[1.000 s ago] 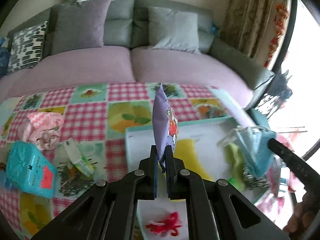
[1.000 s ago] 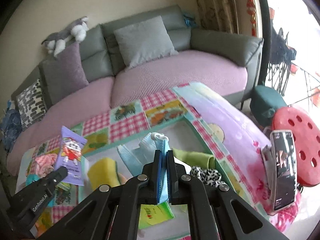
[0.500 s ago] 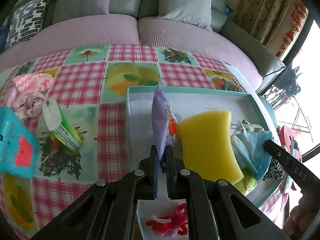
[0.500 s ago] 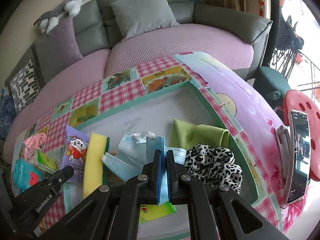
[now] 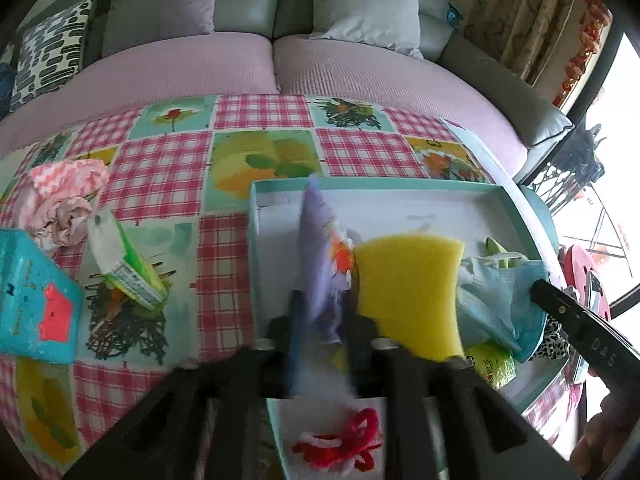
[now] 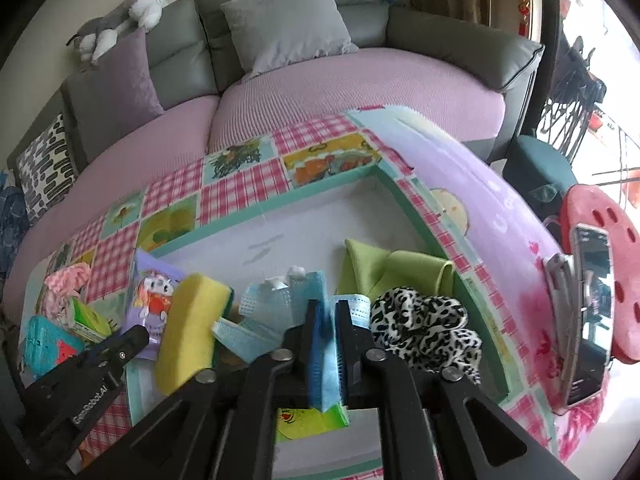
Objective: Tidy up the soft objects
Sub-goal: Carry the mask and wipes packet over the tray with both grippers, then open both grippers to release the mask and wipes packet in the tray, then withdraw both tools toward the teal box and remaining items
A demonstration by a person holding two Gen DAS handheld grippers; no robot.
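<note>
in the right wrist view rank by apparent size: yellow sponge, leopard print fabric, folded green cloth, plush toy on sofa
1. Yellow sponge and leopard print fabric: alike, unranked.
2. Folded green cloth.
3. Grey and white plush toy: far away, so unsure.

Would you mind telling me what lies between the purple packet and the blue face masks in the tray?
The yellow sponge stands between the purple packet and the blue masks; both wrist views show it.

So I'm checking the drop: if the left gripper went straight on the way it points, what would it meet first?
Probably the purple packet between its opening jaws, then the tray floor; depth is unclear.
</note>
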